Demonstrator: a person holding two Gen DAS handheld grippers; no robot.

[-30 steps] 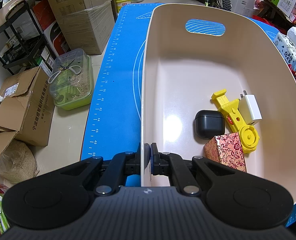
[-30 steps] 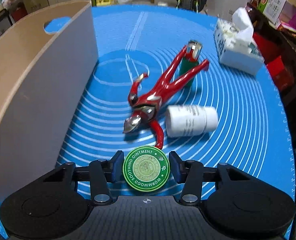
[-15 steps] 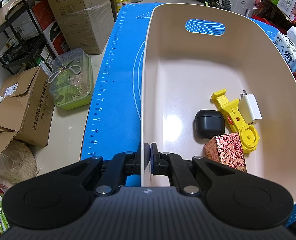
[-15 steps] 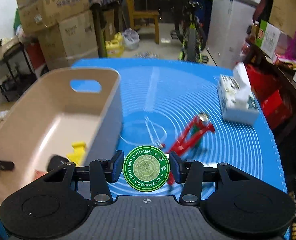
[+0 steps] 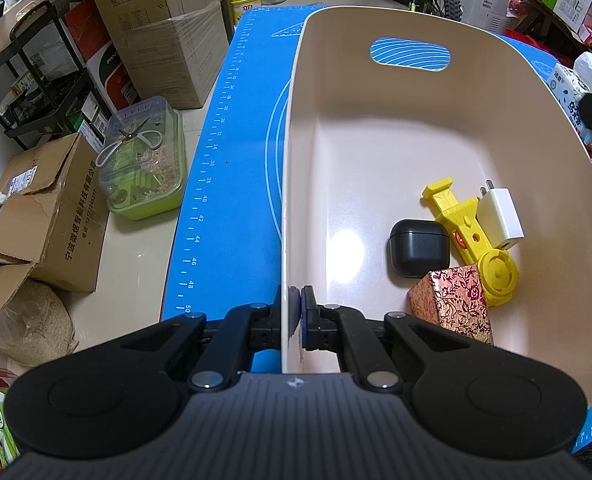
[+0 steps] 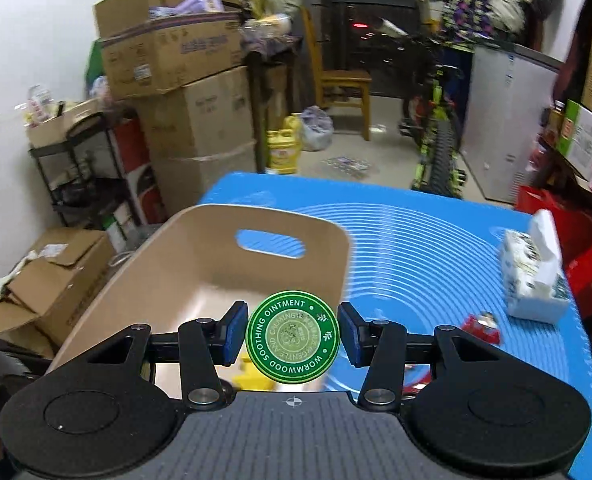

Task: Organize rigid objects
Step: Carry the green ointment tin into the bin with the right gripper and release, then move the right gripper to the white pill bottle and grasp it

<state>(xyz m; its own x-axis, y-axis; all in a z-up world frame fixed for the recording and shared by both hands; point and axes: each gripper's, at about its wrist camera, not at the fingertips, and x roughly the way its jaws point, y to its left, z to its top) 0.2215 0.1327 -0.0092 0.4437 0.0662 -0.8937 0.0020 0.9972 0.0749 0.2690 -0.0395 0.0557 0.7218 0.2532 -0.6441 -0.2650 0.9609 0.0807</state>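
Note:
A beige bin (image 5: 292,160) stands on the blue mat (image 5: 232,160). My left gripper (image 5: 296,308) is shut on the bin's near left wall, one pad on each side of it. Inside the bin lie a black case (image 5: 419,248), a yellow toy (image 5: 471,236), a white charger (image 5: 499,220) and a red floral box (image 5: 451,304). My right gripper (image 6: 292,334) is shut on a round green ointment tin (image 6: 292,338), held in the air above the near right part of the bin (image 6: 200,264). A red figure (image 6: 481,326) lies on the mat to the right.
A tissue pack (image 6: 531,276) sits at the mat's right side. On the floor to the left are cardboard boxes (image 5: 48,208) and a green lidded box with scissors (image 5: 144,164). A bicycle (image 6: 435,132) and a chair (image 6: 343,80) stand beyond the table.
The right gripper has risen with the tin and swung left from over the figure and white bottle to above the bin, tilting up. The left gripper has not moved.

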